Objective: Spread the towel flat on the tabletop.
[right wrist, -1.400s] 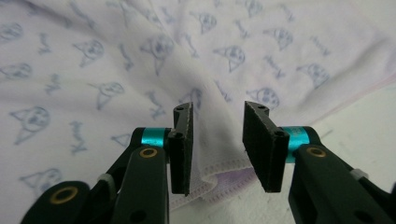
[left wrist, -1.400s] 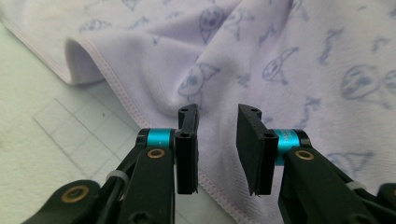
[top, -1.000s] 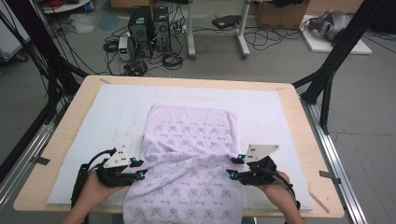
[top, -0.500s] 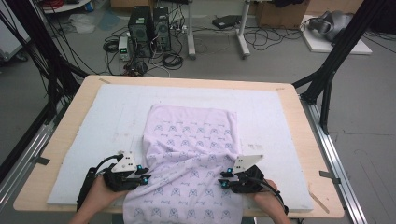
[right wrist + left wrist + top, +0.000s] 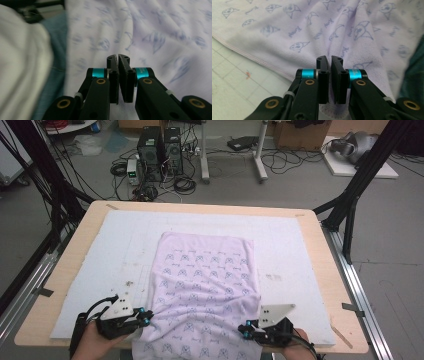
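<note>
Both grippers are clamping the lilac printed towel (image 5: 205,285) at its near end: the left gripper (image 5: 145,316), jaws having just been closing, is pinching the left edge, and the right gripper (image 5: 243,329) is pinching the right edge. Farther off, the towel is lying across the white mat (image 5: 90,270) on the wooden table (image 5: 320,235).

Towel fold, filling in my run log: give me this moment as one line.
towel: flat on mat, near end over table edge | left gripper: shut on towel | right gripper: shut on towel
</note>
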